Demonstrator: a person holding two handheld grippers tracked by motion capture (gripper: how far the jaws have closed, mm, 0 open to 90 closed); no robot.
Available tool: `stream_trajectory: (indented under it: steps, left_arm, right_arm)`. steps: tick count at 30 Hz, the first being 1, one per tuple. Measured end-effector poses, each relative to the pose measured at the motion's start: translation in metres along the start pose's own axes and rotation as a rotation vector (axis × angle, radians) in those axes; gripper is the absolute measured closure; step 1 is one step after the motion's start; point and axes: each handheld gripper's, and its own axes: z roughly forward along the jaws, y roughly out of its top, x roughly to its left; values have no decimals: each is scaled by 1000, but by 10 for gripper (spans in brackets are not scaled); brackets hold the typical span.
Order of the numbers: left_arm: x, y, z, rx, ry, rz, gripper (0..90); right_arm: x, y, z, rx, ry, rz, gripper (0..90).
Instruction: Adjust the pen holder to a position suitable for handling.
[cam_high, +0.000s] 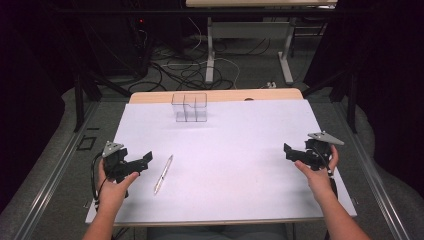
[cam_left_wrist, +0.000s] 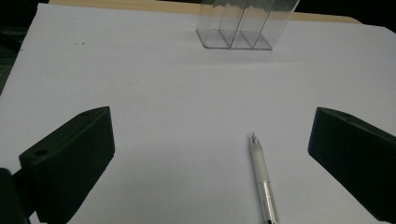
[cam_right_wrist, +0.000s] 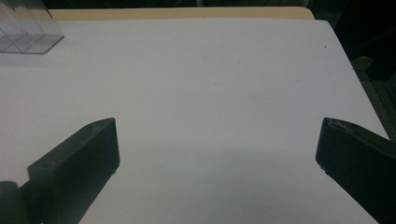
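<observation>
Probably the pen (cam_high: 163, 174) is light, stiff and slippery — best pinched at mid-barrel. It lies flat on the white counter (cam_high: 240, 150), just beside the left hand-held gripper (cam_high: 142, 161); both hand-held grippers are spread, holding nothing.

lab | black curtains (cam_high: 30, 100) | floor cables (cam_high: 185, 70) | desk legs (cam_high: 210, 50)

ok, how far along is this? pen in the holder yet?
Nothing done yet. The pen lies flat on the table, apart from the clear holder at the far edge, which looks empty. Left gripper sits open beside the pen, not touching; right gripper is open too. Left, assuming the pen goes in: grasp, carry, drop in.
</observation>
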Motion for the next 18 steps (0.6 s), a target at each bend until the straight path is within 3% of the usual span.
stream_trajectory:
  steps: [8, 18]
  left_arm:
    - [-11, 5, 5, 9, -9, 19, 22]
    - [-26, 22, 25, 46, -7, 51, 69]
  right_arm:
    - [-3, -3, -5, -2, -1, 12, 0]
    - [-1, -4, -3, 10, 0, 31, 0]
